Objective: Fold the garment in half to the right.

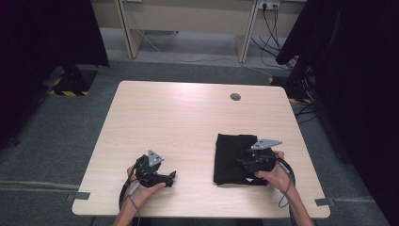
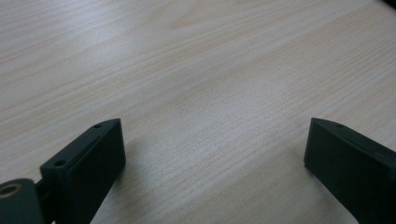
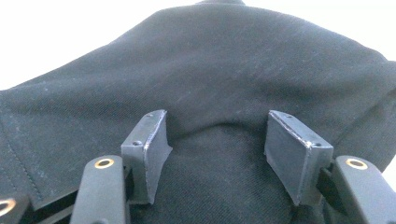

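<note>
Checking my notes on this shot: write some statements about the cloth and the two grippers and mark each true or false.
1. The black cloth lies folded on the table. True.
2. The left gripper has its jaws apart above bare wood. True.
3. The right gripper is above bare wood. False: it is at the cloth.
4. The cloth is on the left side of the table. False: it is on the right.

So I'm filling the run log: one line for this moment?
left gripper: open over bare table | right gripper: open, jaws on folded black cloth | cloth not pinched
</note>
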Demonstrator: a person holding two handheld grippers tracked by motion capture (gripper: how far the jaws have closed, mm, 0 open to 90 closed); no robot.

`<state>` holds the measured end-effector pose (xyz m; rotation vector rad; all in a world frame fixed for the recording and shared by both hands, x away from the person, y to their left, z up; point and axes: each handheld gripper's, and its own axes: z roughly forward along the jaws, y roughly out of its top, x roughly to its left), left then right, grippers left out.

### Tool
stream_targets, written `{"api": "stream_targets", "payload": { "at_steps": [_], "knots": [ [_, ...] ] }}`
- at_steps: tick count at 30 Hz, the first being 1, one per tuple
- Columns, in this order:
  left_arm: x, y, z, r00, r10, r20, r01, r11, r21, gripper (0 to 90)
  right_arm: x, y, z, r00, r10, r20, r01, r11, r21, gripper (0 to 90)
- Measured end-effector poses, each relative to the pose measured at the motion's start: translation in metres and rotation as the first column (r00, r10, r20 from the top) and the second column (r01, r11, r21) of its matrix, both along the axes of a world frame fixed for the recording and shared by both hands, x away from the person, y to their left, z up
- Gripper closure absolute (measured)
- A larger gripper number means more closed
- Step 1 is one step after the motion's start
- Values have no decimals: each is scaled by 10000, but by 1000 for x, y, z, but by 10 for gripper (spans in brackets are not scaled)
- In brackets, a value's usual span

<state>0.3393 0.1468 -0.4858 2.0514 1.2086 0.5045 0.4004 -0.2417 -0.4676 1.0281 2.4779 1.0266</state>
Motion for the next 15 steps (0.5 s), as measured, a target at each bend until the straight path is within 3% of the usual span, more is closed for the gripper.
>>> {"api": "stream_targets", "payload": {
  "at_steps": [10,15],
  "knots": [
    [0,0,0,10000,46,-2,-46,10000,23,37,11,50,-1,9998,196,61,-195,9996,-215,392],
    [0,0,0,10000,47,-5,-47,10000,12,38,13,50,7,9996,272,-125,-272,9996,-40,376]
  ]
}}
